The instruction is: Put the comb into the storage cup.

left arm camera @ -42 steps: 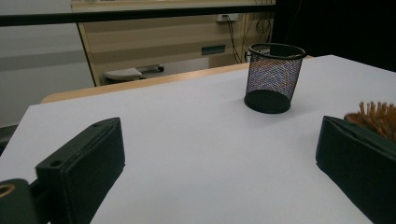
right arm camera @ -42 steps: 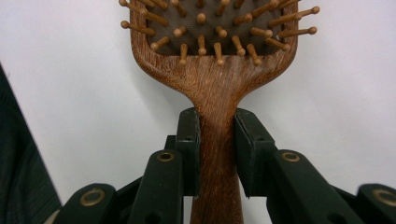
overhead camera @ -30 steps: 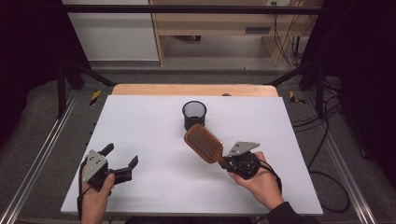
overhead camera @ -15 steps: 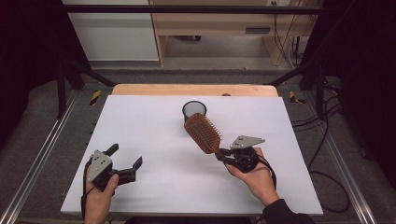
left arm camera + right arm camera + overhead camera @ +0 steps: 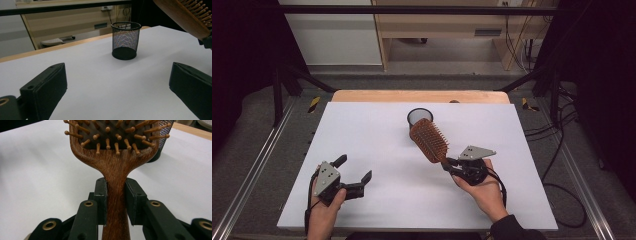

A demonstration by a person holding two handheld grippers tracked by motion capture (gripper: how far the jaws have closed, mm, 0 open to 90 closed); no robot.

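A brown wooden hairbrush (image 5: 429,140) with wooden pins is held in the air by its handle (image 5: 116,195). My right gripper (image 5: 452,164) is shut on that handle, and the brush head points toward a black mesh cup (image 5: 419,119) standing upright at the middle back of the white table (image 5: 372,135). The cup (image 5: 125,40) looks empty in the left gripper view, where the brush head (image 5: 187,15) shows at the top right. My left gripper (image 5: 354,170) hovers open near the front left of the table, with nothing between its pads (image 5: 45,87).
A wooden strip (image 5: 422,96) runs along the table's far edge. Metal frame rails (image 5: 257,160) flank both sides, with cables (image 5: 557,145) on the floor to the right. A wooden bench (image 5: 447,25) stands beyond the table.
My right gripper has lifted the hairbrush and carried it toward the mesh cup. The left gripper has drifted slightly forward and stayed open.
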